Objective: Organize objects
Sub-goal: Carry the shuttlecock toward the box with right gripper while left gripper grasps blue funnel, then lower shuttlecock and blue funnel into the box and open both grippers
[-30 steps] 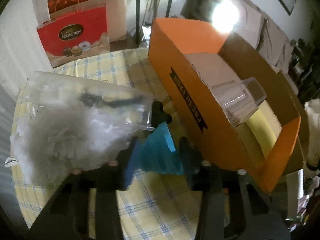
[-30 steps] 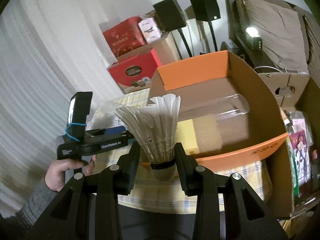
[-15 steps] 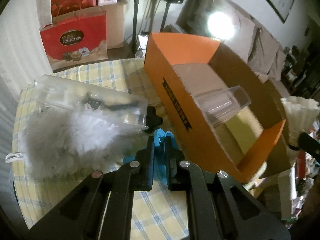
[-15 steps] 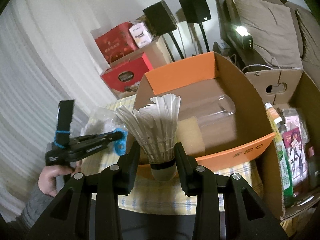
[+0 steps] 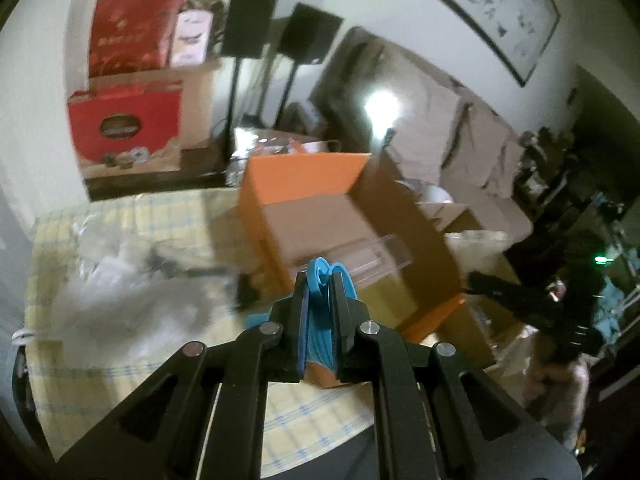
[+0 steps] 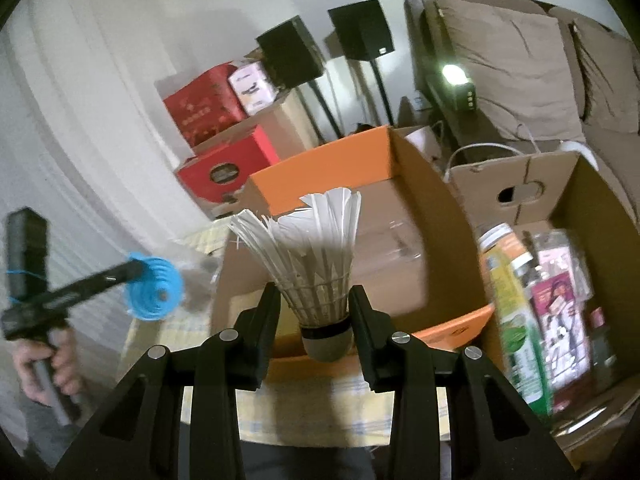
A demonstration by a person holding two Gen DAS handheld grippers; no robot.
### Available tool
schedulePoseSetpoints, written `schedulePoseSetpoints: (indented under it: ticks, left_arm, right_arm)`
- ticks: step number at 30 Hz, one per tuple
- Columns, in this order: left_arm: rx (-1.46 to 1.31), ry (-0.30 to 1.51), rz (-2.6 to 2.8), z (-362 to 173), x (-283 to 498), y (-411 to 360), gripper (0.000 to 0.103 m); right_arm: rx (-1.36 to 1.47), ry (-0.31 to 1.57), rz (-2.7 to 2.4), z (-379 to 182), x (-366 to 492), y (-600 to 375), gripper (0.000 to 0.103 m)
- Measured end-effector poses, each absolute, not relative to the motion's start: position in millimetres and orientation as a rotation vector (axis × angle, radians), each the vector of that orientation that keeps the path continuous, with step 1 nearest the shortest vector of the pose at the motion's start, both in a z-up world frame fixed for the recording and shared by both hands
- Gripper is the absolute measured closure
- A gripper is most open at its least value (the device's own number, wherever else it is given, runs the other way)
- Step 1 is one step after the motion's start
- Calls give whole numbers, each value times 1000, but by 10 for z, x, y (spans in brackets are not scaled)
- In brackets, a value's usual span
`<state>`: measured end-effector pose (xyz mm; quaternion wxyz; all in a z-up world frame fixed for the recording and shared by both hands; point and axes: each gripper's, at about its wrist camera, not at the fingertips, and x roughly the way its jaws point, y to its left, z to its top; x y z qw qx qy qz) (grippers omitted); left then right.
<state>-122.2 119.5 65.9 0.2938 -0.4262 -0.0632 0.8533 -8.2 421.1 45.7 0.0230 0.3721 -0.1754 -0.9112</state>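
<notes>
Left gripper [image 5: 320,280] grasps a blue disc [image 5: 318,276], right gripper [image 6: 314,300] a shuttlecock [image 6: 308,256]; neither is boxed yet, duster [image 5: 120,304] left at nine o'clock.

Both grippers [image 5: 320,304] [image 6: 314,316] are black. The left one pinches a bright blue spiral disc [image 6: 154,290]. The shuttlecock [image 6: 316,256] has white feathers, a black band and a grey-brown base. The box [image 5: 304,178] is orange outside, plain brown inside. The worktop [image 5: 132,364] wears a pale yellow cloth checked with blue lines. A white fluffy duster [image 5: 120,304] lies on it. Red cartons [image 6: 228,164] stand behind.
</notes>
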Motion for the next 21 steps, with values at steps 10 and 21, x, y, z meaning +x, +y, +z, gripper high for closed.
schedulePoseSetpoints:
  ticks: [10, 21]
  left_arm:
    - [-1130, -142, 2148, 679, -1230, 2042, 95]
    - [-1228, -96, 2031, 310, -1331, 2863, 95]
  right_arm:
    - [1350, -404, -2931, 113, -396, 4594, 67]
    - [1374, -495, -2928, -28, -362, 4777, 59]
